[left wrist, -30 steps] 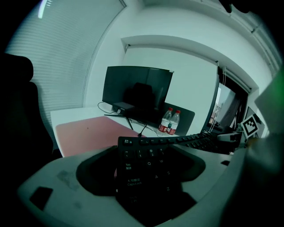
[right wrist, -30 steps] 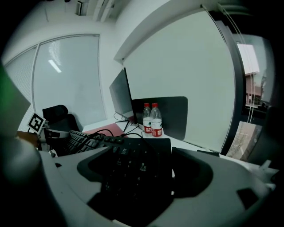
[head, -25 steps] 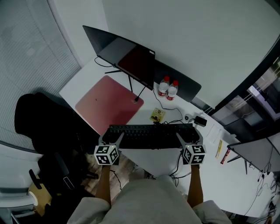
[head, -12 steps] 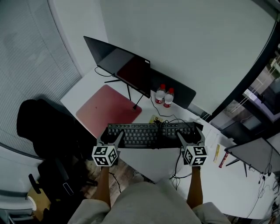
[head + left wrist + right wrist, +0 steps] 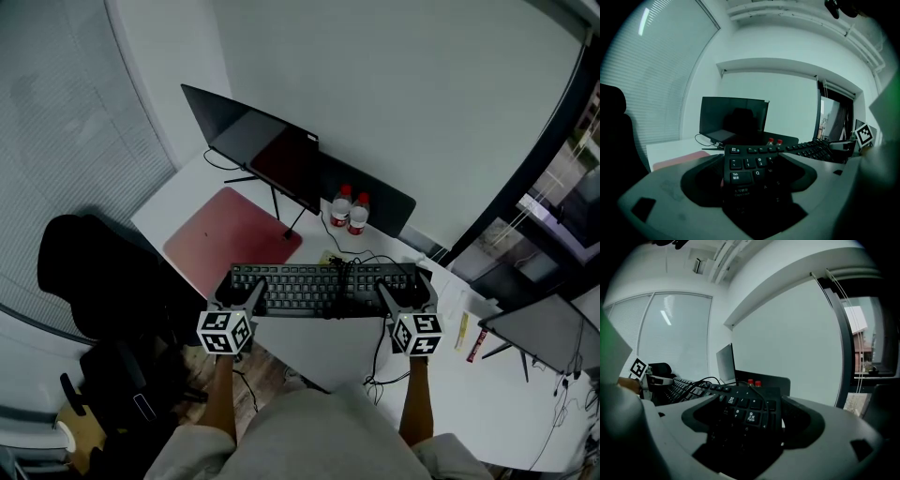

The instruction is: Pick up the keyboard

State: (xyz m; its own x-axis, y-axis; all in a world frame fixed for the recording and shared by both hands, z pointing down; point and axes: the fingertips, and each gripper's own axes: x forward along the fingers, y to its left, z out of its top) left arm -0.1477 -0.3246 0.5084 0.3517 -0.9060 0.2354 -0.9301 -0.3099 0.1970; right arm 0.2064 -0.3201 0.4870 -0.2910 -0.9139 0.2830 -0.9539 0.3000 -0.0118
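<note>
A black keyboard (image 5: 323, 288) hangs lifted above the white desk (image 5: 328, 352), held at both ends. My left gripper (image 5: 242, 293) is shut on its left end, where the Tab and Caps Lock keys (image 5: 743, 176) fill the space between the jaws. My right gripper (image 5: 403, 293) is shut on the right end, over the number pad (image 5: 750, 416). A black cable (image 5: 349, 264) trails from the keyboard's back edge and lies across its keys in the right gripper view.
A dark monitor (image 5: 253, 145) stands at the back of the desk, with a red mat (image 5: 230, 239) in front of it. Two red-capped bottles (image 5: 348, 212) stand right of the monitor. Cables and small items lie at the right. A black chair (image 5: 98, 272) is left.
Both grippers have raised the keyboard a little further from the desk; the yellow item behind it is now hidden by the keyboard.
</note>
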